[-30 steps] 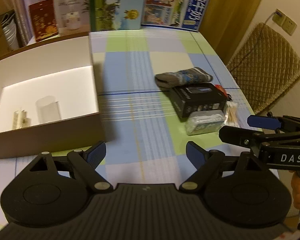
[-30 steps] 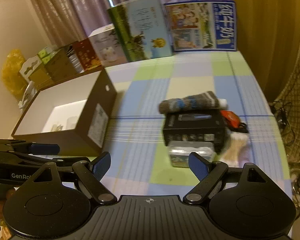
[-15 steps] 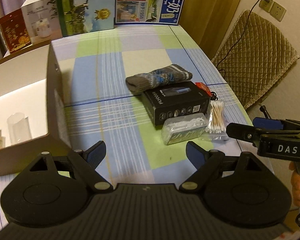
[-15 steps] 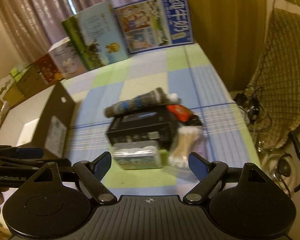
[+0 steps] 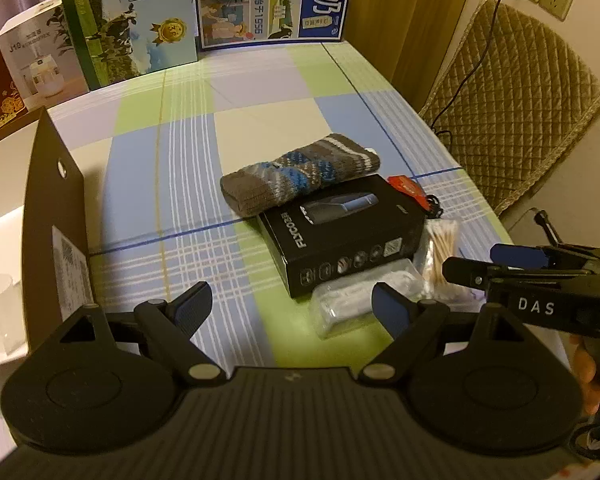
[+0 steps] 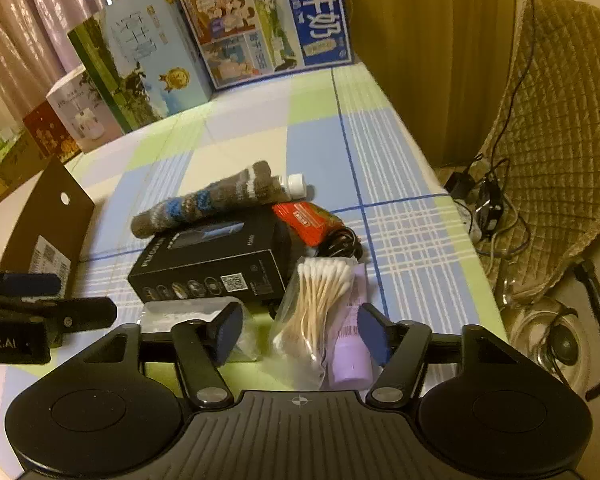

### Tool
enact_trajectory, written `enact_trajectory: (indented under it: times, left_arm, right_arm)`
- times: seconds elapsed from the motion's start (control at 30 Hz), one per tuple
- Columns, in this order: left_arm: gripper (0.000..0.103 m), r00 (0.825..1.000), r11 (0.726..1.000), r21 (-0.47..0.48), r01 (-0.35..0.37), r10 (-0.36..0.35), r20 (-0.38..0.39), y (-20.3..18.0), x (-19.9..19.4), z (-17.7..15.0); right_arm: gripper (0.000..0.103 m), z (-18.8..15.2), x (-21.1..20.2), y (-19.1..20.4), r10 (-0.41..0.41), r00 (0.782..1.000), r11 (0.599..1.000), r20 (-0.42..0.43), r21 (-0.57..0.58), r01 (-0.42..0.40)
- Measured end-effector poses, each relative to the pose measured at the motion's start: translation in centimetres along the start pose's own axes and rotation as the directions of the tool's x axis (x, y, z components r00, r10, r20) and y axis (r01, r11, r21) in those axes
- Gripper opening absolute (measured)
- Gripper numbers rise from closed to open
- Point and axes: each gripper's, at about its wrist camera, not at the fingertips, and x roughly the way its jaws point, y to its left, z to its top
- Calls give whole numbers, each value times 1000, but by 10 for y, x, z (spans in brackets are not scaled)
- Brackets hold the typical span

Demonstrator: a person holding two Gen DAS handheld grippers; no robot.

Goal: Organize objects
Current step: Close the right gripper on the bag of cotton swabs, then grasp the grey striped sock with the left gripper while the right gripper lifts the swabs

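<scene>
Now my right gripper [image 6: 300, 330] has just been narrowing its jaws, and between them lies the clear plastic bag of wooden cotton swabs [image 6: 314, 308] beside a small lilac tube [image 6: 350, 344]. The pads do not press on the bag yet, so I count this gripper as still released, not grasping. Compared with a second ago, the pile of objects is much nearer in both views, and the open brown cardboard box with white inside [image 5: 40, 216] has slid to the left edge. I judge that this is the start of picking the swabs, which should go into that box.

My left gripper [image 5: 290, 304] keeps its jaws wide and holds nothing. It hangs over the checked tablecloth [image 5: 180, 168], just before the transparent packet [image 5: 356, 304] and the black rectangular shaver carton [image 5: 340, 232]. The grey and blue knitted sock [image 5: 300, 172] lies behind the carton, touching it.

Both grippers point steeply down to the table. The right one shows at the right edge of the left view, with fingers of the hand [image 5: 592, 376] under it.
</scene>
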Motion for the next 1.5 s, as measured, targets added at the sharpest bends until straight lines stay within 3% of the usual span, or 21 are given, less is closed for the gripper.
enact_trajectory:
  times: [0.3,0.43,0.5,0.7,1.07,1.33,1.5]
  left_arm:
    - [84,1000,1000,7,-9,9,-25,5,26,10]
    - [84,999,1000,15,-3,4,-38,5,34,10]
    - [84,999,1000,17,2,-1,-45,5,36,10]
    - [84,998,1000,19,19,-18,-57,6,39,8]
    - [83,999,996,89,32,-31,-9,2,40,31]
    - [76,1000,979,203,0,-2,10,-5,63,53]
    - [75,1000,955,295,-9,10,-2,-8,86,59]
  right_arm:
    - [54,4,34,1,-28,998,999,-55,-23,27]
    - [52,4,43,8,-68,997,994,-40,-86,64]
    - [36,4,46,10,-92,995,989,-29,-123,87]
    - [17,3,43,4,-78,997,990,-25,-124,75]
    - [16,25,2,-8,-43,997,999,60,-25,45]
    - [16,51,13,-21,-47,995,999,84,24,45]
    - [16,56,20,-33,-46,996,997,74,71,40]
